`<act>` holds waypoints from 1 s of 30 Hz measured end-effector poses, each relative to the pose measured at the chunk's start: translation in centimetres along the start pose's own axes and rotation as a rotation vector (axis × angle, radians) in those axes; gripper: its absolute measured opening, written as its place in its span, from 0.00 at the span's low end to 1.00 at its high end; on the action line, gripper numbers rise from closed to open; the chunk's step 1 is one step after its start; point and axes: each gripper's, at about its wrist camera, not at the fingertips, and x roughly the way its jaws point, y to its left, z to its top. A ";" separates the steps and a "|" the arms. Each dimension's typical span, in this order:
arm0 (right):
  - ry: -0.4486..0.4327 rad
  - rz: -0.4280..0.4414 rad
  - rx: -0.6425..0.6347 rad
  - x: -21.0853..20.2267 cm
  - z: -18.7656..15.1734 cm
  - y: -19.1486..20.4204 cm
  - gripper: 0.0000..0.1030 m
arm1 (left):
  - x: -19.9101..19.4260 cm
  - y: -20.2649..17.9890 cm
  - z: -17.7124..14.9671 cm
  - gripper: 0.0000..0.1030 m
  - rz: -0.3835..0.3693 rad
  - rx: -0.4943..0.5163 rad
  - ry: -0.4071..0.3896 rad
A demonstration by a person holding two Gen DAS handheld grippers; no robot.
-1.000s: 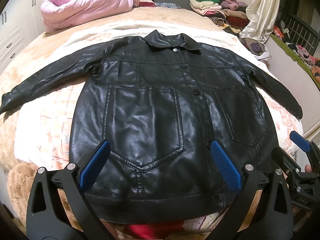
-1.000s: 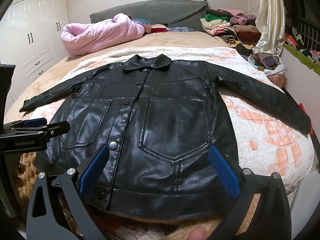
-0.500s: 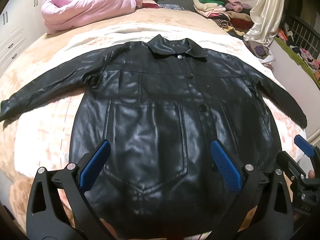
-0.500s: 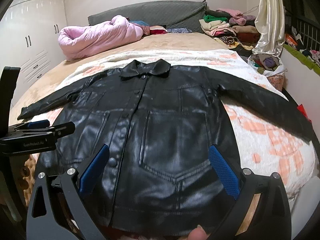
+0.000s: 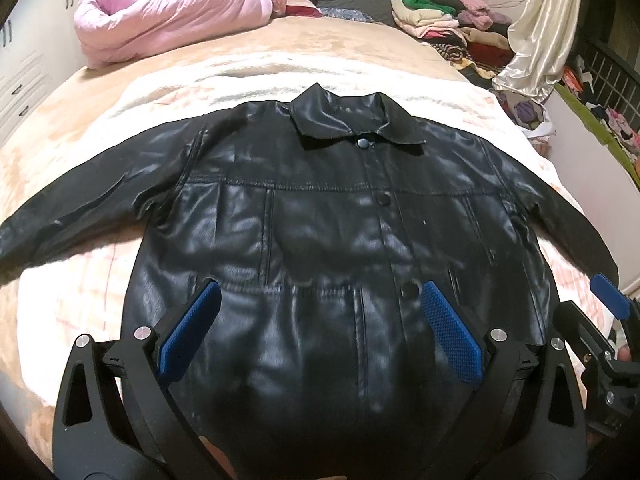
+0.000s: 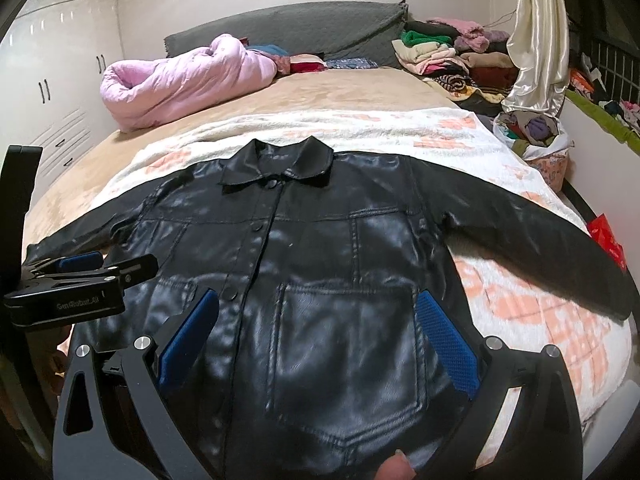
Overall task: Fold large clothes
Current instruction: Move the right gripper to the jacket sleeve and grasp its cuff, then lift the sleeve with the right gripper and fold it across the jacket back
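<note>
A black leather jacket (image 5: 328, 216) lies face up on the bed, buttoned, collar away from me and both sleeves spread out; it also shows in the right wrist view (image 6: 320, 264). My left gripper (image 5: 320, 324) is open and empty, over the jacket's lower left half, its blue pads (image 5: 188, 332) wide apart. My right gripper (image 6: 320, 332) is open and empty over the lower right half, above the right pocket. Each gripper shows at the edge of the other's view. The jacket's hem is hidden below both grippers.
The jacket rests on a white and orange blanket (image 6: 520, 300) over a tan bed (image 5: 280, 44). A pink duvet (image 5: 168, 20) lies at the headboard. Folded clothes (image 6: 440, 52) pile at the back right. White wardrobes (image 6: 52, 80) stand left.
Both grippers have moved forward and lower over the jacket, from past the hem toward its middle. The hem has dropped out of view. Both stay open.
</note>
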 end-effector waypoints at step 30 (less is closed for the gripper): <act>0.023 -0.280 0.533 6.0 1.9 -21.9 0.96 | 8.8 -7.0 7.7 0.91 -0.070 0.076 0.056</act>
